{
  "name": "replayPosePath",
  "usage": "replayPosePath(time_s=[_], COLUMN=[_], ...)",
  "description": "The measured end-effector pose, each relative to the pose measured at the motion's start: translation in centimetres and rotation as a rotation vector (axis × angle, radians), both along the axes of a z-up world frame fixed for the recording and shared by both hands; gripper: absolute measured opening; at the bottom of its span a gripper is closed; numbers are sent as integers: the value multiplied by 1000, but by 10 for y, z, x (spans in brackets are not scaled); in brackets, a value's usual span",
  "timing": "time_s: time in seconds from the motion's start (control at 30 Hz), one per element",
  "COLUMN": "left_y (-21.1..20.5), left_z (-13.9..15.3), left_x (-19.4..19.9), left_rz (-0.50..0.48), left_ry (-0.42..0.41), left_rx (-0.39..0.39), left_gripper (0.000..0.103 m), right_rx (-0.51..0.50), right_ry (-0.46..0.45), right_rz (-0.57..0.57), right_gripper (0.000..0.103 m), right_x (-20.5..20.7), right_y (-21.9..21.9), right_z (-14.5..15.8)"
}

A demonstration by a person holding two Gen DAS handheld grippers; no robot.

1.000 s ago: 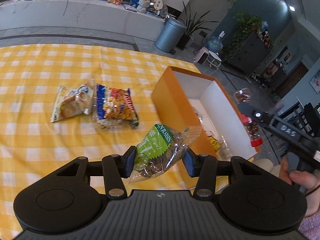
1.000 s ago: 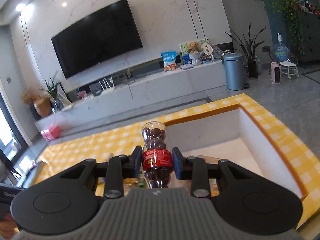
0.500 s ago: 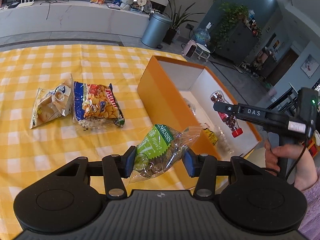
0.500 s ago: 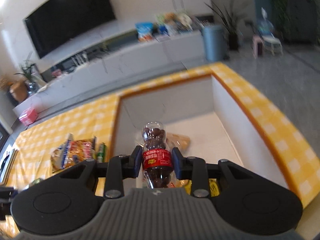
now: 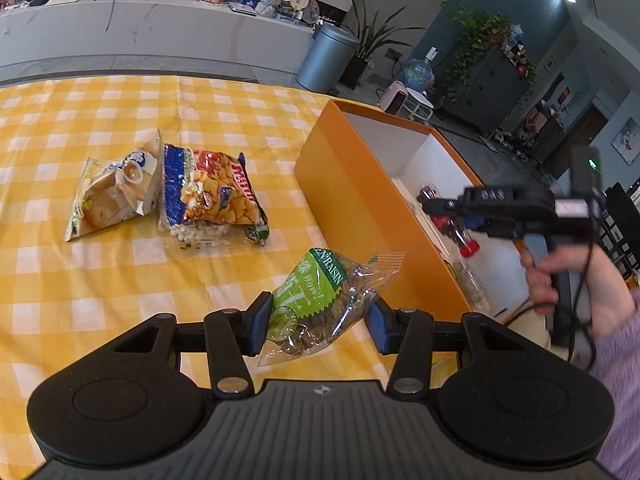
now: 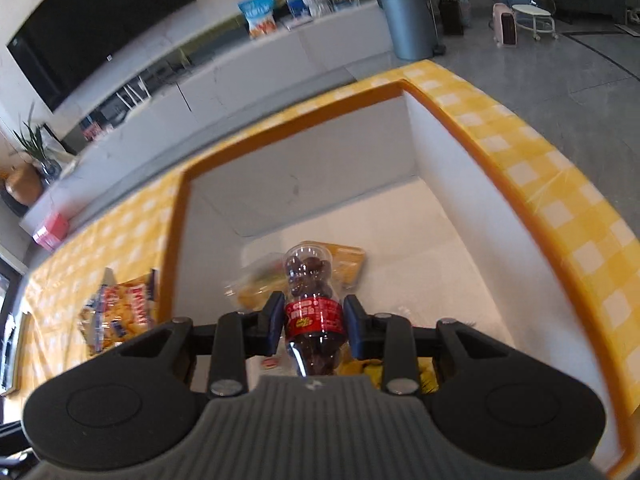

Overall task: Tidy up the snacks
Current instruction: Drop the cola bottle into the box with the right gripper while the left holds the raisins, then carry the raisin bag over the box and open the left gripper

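Observation:
My left gripper (image 5: 318, 326) is shut on a clear bag of raisins with a green label (image 5: 320, 300), held above the yellow checked tablecloth beside the orange box (image 5: 352, 208). My right gripper (image 6: 314, 322) is shut on a small clear bottle of dark candies with a red label (image 6: 314, 316), tilted down inside the box (image 6: 448, 184) above several snack packs on its white floor. In the left wrist view that bottle (image 5: 450, 224) hangs inside the box, red cap down, under the right gripper (image 5: 456, 212) held by a hand.
Two snack bags lie on the cloth left of the box: a pale bread pack (image 5: 112, 192) and a blue and orange cracker bag (image 5: 212, 200). The box stands at the table's right edge. Beyond the table are a grey bin (image 5: 326, 58) and a long counter.
The right gripper has swung over the box and down into it with the bottle, tilting steeply downward. The left gripper has sunk a little with the raisin bag.

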State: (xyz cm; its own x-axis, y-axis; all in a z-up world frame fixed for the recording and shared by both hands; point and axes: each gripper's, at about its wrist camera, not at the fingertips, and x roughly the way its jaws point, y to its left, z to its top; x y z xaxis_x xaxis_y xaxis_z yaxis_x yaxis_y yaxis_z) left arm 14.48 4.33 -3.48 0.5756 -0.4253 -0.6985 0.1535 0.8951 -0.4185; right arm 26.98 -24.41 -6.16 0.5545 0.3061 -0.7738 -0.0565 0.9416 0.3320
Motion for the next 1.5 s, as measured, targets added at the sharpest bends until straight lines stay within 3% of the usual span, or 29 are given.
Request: replayPosePath(time_s=[0.23,0.43,0.53,0.8,0.97,1.1,1.27,1.5], left_y=[-7,-7,-8,-8,-5,-4,-5,-20], left_z=[-5,-8,-9,-6,0,7,14,24], left_x=[2,3,3,5,1,-1,0,5], left_rz=[-18,-12,-15,0,17,32,35,5], left_ry=[19,24,30,40,23,13,0,0], left_rx=[12,12,20,39,43,58,60,84], left_gripper=[56,56,56,56,56,56,56,56], right_rx=[-365,-630,-703,-680,-655,-635,-481,-366], right_ry=[5,-8,-23,-20,-43,-64,-112,-175], right_rz=[60,191,238,205,163,137,53,-9], right_gripper=[31,31,31,30,20,20,21,21], right_x=[27,3,-9,-41,-43,-43,-51,-69], right_y=[-5,6,7,-9,-17,-17,-25,-34], right_z=[-3,-12,-19,-3,0,0,10,15])
